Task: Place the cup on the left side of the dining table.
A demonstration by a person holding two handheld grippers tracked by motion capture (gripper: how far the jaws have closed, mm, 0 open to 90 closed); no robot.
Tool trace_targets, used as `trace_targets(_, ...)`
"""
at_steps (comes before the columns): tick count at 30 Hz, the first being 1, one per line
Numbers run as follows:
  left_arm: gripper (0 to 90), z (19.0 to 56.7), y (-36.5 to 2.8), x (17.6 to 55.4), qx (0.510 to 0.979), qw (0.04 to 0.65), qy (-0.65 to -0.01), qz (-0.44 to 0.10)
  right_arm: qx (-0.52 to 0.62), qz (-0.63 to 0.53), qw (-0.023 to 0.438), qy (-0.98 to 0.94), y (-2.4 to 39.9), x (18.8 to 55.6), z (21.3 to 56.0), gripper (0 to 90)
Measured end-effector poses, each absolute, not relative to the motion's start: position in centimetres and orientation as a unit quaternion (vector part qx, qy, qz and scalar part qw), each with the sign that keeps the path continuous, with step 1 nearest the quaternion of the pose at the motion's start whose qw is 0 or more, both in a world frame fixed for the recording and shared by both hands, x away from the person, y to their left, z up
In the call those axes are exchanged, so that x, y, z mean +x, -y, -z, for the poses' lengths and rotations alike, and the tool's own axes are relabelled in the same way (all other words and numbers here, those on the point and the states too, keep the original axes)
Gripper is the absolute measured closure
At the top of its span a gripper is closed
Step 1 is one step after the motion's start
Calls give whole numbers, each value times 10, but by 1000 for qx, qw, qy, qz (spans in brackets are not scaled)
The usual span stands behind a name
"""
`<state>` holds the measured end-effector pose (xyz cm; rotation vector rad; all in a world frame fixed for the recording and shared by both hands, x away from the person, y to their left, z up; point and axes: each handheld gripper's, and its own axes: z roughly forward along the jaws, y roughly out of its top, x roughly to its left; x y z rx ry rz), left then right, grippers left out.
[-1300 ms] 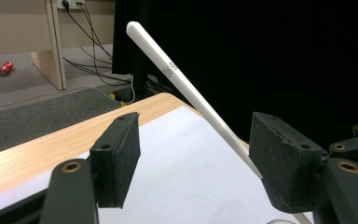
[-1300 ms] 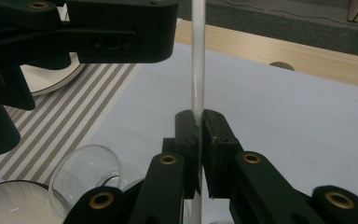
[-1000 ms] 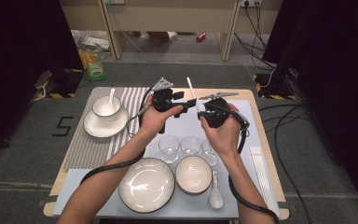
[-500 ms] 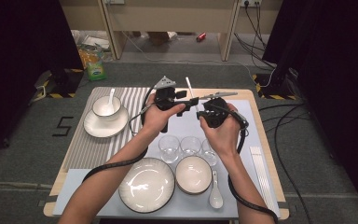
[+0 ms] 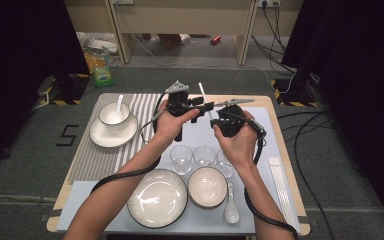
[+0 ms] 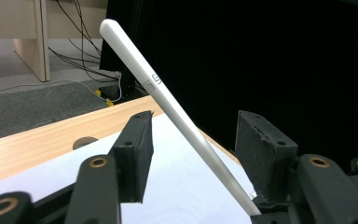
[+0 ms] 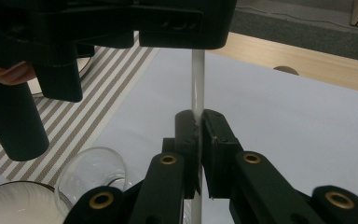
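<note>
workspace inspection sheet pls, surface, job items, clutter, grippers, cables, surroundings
surface: wooden table with a pale mat and a striped mat.
job's things: white chopstick held above the table, slanting up between the two grippers.
clutter: cup with spoon on a saucer, three glasses, plate, bowl, spoon, more white sticks at the right edge.
grippers: right gripper shut on the chopstick; left gripper open, its jaws have just been closing around the chopstick, left pad apart from it.
cables: one trails from each gripper along the forearms; more lie on the floor.
surroundings: grey carpet, dark curtains, bottles on the floor.
</note>
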<state>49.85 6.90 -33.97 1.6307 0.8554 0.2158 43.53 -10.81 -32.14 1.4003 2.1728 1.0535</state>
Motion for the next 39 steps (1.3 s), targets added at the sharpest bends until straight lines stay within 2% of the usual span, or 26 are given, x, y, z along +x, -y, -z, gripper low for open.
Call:
trace_targets(15,586,337,-67,497,702,605,-365,-89,492,-376,174,-766,109,435,321,853)
trace_targets(39,757,328,-70,490,661,651,-361,-90,473,-389,189,-768,109,433,314,854)
